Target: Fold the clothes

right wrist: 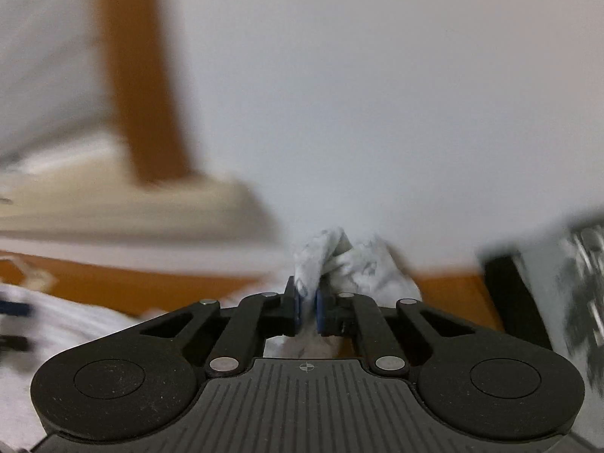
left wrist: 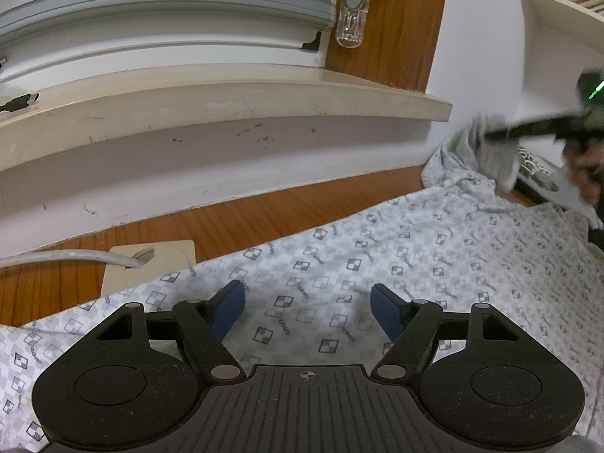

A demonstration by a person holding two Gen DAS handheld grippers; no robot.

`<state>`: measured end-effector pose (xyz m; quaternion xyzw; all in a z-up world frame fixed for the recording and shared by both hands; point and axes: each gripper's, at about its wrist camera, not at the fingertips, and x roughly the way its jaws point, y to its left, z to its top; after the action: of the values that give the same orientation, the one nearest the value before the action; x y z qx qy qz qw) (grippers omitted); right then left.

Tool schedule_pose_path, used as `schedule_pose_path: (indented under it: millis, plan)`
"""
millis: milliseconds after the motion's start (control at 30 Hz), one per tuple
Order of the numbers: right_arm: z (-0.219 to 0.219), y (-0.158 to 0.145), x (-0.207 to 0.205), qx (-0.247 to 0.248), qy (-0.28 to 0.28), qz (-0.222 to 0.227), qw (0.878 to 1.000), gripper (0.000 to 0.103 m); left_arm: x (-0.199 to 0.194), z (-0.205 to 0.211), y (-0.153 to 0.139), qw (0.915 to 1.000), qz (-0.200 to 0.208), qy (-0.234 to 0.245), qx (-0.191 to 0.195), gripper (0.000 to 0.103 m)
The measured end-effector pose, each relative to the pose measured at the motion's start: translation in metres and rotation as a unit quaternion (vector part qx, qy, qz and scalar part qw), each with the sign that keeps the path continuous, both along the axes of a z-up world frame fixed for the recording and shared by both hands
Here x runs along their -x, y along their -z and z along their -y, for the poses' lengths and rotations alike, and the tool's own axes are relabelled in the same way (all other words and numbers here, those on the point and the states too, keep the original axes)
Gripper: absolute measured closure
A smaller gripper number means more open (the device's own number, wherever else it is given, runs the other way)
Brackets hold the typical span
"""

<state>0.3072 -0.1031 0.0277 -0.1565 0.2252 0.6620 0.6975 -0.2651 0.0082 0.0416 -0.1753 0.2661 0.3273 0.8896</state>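
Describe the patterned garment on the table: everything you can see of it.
The patterned garment is thin, pale cloth printed with small checkered squares and dark logo marks. It lies spread, lightly wrinkled, over the wooden table, overlapping a beige cable plate. The left gripper hovers above it with jaws wide apart, gripping nothing. At the far right, a bunched corner is lifted off the table; the right gripper has it pinched between nearly shut jaws, with crumpled cloth bulging out beyond the pads.
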Motion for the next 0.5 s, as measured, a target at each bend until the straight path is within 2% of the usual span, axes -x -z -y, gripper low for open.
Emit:
schedule_pose_path:
  millis: [133,267,333,367,400,500]
  plan:
    - [-0.002,-0.044,0.082,-0.057,-0.113,0.008,0.992,0.095,0.002,0.0,0.0,0.9999,0.003,-0.011,0.001,0.026]
    - [-0.025,-0.069,0.15,-0.105,-0.201,-0.027,0.974,0.094,0.006,-0.003,0.0,0.9996,0.012,-0.023,0.007,0.026]
    - [-0.04,-0.069,0.17,-0.111,-0.202,-0.021,0.973,0.08,0.005,-0.003,0.0,0.9996,0.01,-0.024,0.006,0.026]
    - [-0.046,-0.067,0.177,-0.106,-0.196,-0.005,0.975,0.061,0.005,-0.003,0.0,0.9996,0.01,-0.025,0.005,0.026]
    - [-0.046,-0.063,0.178,-0.098,-0.192,0.01,0.977,0.052,0.005,-0.003,-0.001,0.9996,0.01,-0.027,0.005,0.026]
    - [-0.041,-0.05,0.157,-0.072,-0.174,0.021,0.982,0.052,0.007,-0.004,0.0,0.9993,0.017,-0.03,0.01,0.026]
